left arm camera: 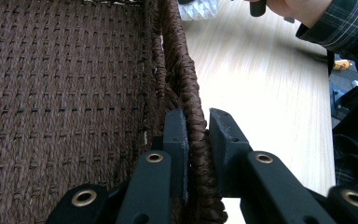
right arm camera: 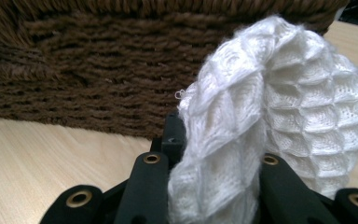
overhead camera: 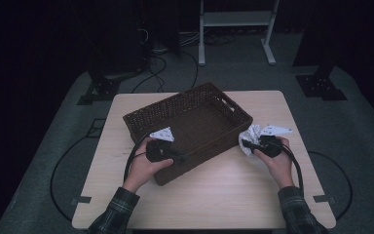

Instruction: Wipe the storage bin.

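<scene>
Left claw point(overhead camera: 181, 158) clamps the near rim of the dark brown woven rectangular basket point(overhead camera: 190, 117), which sits angled on the pale wooden table point(overhead camera: 224, 195). Right claw point(overhead camera: 246, 144) grips a crumpled white waffle-knit cloth point(overhead camera: 251, 138), just beside the basket's right wall.

Obstacle: brown woven basket point(overhead camera: 190, 126), walled, occupying the table's point(overhead camera: 233, 195) middle. Free passage: bare tabletop along the near edge; basket interior open from above.
</scene>
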A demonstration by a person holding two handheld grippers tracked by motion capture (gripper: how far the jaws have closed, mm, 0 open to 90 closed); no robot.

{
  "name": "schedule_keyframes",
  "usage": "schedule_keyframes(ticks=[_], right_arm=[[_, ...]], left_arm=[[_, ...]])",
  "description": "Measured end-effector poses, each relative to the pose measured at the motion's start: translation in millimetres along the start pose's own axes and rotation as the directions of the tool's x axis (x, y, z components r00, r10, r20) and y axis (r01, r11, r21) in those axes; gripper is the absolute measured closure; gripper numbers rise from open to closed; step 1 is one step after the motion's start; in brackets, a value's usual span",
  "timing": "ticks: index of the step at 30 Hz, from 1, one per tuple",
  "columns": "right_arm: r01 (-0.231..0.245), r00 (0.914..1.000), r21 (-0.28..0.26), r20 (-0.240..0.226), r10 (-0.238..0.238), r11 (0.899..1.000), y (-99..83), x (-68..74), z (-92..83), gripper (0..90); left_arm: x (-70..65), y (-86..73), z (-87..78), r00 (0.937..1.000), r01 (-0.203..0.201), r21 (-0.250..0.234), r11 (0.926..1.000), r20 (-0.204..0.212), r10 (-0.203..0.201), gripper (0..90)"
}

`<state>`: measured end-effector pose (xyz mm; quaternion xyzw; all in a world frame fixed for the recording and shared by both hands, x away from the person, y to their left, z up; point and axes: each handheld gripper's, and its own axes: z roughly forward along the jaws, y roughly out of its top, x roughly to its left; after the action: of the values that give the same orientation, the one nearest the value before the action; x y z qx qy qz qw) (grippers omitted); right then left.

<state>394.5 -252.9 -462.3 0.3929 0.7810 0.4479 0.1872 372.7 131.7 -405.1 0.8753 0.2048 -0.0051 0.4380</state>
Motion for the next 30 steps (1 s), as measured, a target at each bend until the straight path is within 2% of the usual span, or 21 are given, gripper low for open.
schedule_keyframes(ticks=[11, 15, 19, 23, 30], right_arm=[[-0.002, 1.0, 0.066, -0.007, 0.002, 0.998, -10.7, 0.9, 14.0, 74.5], [-0.006, 0.9999, 0.07, -0.013, 0.007, 0.997, -12.8, 1.9, 15.9, 74.5], [-0.008, 0.9999, 0.043, -0.014, 0.009, 0.999, -9.1, 3.0, 8.0, 74.5], [0.009, 0.9998, -0.005, -0.016, -0.009, 1.0, -0.4, 6.8, -3.3, 74.5], [0.031, 0.9994, -0.085, -0.014, -0.032, 0.996, 15.7, 13.0, -22.6, 74.5]], left_arm=[[0.0, 0.0, 0.0, 1.0, 0.0, 0.0, 1.0, 0.0, 0.0, 76.9], [0.0, -0.1, -0.1, 1.0, -0.001, 0.001, 1.0, -0.001, 0.001, 76.9], [0.1, -0.1, -0.2, 1.0, 0.0, 0.0, 1.0, 0.0, 0.0, 77.0], [0.2, -0.1, -0.2, 1.0, 0.0, 0.0, 1.0, 0.001, 0.0, 77.0], [0.3, -0.1, -0.2, 1.0, 0.0, 0.0, 1.0, 0.001, 0.0, 77.0]])
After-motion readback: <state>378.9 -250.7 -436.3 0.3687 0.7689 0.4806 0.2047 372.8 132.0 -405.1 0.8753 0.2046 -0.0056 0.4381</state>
